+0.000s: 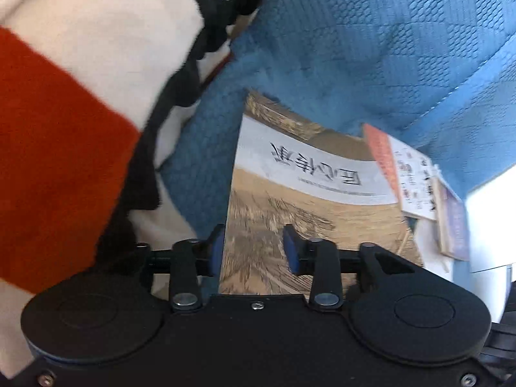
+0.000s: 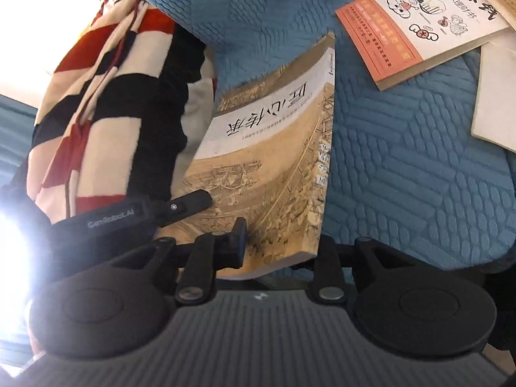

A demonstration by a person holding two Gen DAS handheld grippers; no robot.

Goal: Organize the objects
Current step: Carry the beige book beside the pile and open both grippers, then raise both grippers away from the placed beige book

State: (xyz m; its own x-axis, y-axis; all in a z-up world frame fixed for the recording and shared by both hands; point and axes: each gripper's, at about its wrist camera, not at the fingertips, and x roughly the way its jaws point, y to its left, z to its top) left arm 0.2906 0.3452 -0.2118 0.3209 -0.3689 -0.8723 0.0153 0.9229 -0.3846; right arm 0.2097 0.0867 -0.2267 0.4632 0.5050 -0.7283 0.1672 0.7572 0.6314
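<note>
Tan sketch-patterned book (image 2: pixel 267 174), blue quilted cover (image 2: pixel 403 167), red-white-black checked blanket (image 1: pixel 64 113), orange-and-white book (image 2: pixel 419 22)

Left gripper (image 1: pixel 254 248) is pointing steeply downward, its jaws standing apart; right gripper (image 2: pixel 283 237) is angling down too, one finger hiding.

You are working in a home, likely on a bed: a blue quilted bedspread (image 2: pixel 403 167), a striped fleece blanket (image 1: pixel 80 80), and paperback books (image 2: pixel 419 22) scattered about.
</note>
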